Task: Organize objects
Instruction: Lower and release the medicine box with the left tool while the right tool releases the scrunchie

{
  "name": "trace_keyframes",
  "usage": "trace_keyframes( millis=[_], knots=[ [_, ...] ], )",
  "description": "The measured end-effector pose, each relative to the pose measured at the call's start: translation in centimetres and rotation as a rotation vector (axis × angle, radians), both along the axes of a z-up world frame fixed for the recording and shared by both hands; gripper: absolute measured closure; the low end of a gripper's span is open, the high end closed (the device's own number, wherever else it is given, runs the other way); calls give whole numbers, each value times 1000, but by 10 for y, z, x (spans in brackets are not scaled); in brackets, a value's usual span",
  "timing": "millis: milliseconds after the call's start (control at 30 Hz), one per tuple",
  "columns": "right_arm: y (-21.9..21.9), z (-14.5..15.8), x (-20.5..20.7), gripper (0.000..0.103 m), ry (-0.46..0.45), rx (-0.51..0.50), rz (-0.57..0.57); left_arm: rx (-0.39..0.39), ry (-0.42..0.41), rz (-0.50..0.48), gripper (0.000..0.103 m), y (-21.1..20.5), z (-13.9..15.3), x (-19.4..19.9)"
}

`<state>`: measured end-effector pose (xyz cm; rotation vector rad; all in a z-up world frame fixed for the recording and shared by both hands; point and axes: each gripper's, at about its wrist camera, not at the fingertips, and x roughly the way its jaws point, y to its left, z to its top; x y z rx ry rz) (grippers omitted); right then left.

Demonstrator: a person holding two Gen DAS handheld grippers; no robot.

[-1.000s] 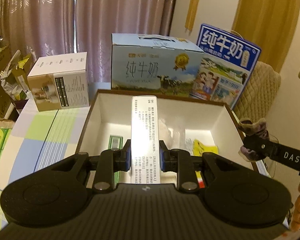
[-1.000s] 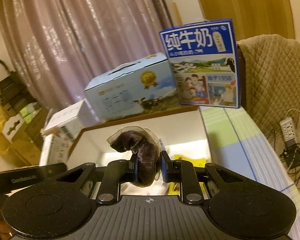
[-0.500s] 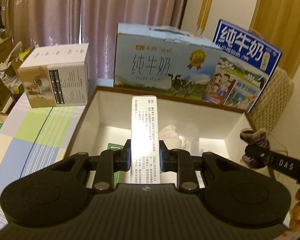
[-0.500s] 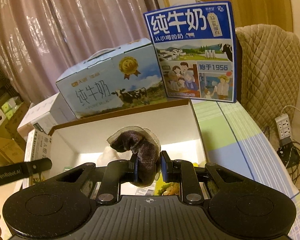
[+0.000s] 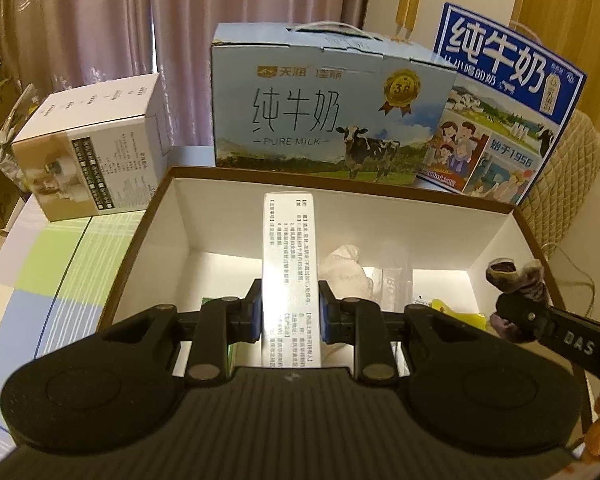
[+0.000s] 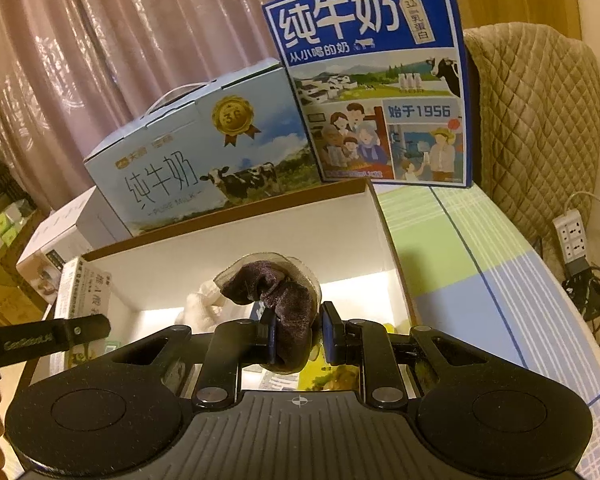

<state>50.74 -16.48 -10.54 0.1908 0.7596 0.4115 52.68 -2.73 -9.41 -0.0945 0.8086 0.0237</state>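
My left gripper (image 5: 288, 308) is shut on a long white carton printed with text (image 5: 289, 264), held over the open brown-rimmed storage box (image 5: 340, 188). My right gripper (image 6: 299, 334) is shut on a dark purple scrunchie (image 6: 284, 300) above the same box (image 6: 236, 216); it also shows at the right edge of the left wrist view, the scrunchie (image 5: 516, 280) over the box's right wall. Inside the box lie a white cloth bundle (image 5: 346, 272), a clear packet, a green pack and yellow packets (image 5: 456, 312).
Behind the storage box stand a light-blue milk case (image 5: 332, 112) and a blue milk carton box (image 5: 508, 108). A white product box (image 5: 88, 152) sits at the left on the checked tablecloth (image 5: 60, 272). A quilted chair (image 6: 536, 120) and a power strip (image 6: 572, 236) are at the right.
Both grippers have moved forward toward the storage box with their loads still held. The milk boxes look nearer and the right gripper has swung more over the box.
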Motion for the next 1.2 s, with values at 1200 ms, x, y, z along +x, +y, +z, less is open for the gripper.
trace_keyframes(
  millis=[1200],
  knots=[
    [-1,-3,1,84,8,8,12,65,69,-22,56,14,-14,11]
  ],
)
